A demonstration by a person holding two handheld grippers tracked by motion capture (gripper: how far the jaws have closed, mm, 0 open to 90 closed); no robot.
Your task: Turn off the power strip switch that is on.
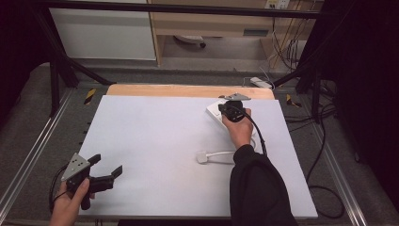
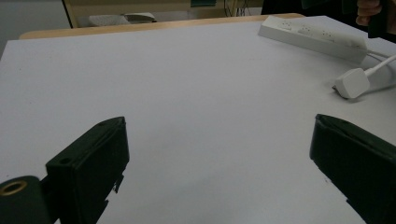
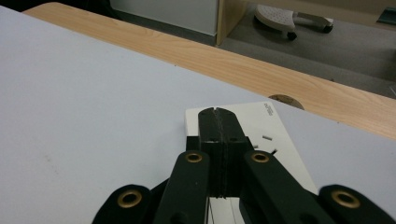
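The right gripper point(image 1: 227, 107) sits over the far right part of the table point(image 1: 155, 136), directly above the far end of the white power strip point(image 1: 215, 111); in the right gripper view its 2 black jaws are pressed flat together with nothing between them, their tips point(image 3: 218, 122) resting on or just over the strip's top face point(image 3: 275, 140) near its far edge, though contact cannot be told for sure. The strip lies flat, running from the far right of the table back toward the person, with socket slots visible beside the jaws. Its white cable curves near the right hand point(image 1: 239, 129) and ends in a white plug point(image 1: 203, 157) lying loose on the table, near the strip and to the left of the dark sleeve point(image 1: 256, 188). In the left gripper view the strip point(image 2: 313, 37) and the plug point(image 2: 352, 83) appear at the far right, well apart from that gripper. The left gripper point(image 1: 106, 166) is held at the near left corner of the table, its jaws spread wide and holding nothing, pointing across the bare white surface. A strip of wooden tabletop point(image 1: 188, 90) shows beyond the white sheet's far edge
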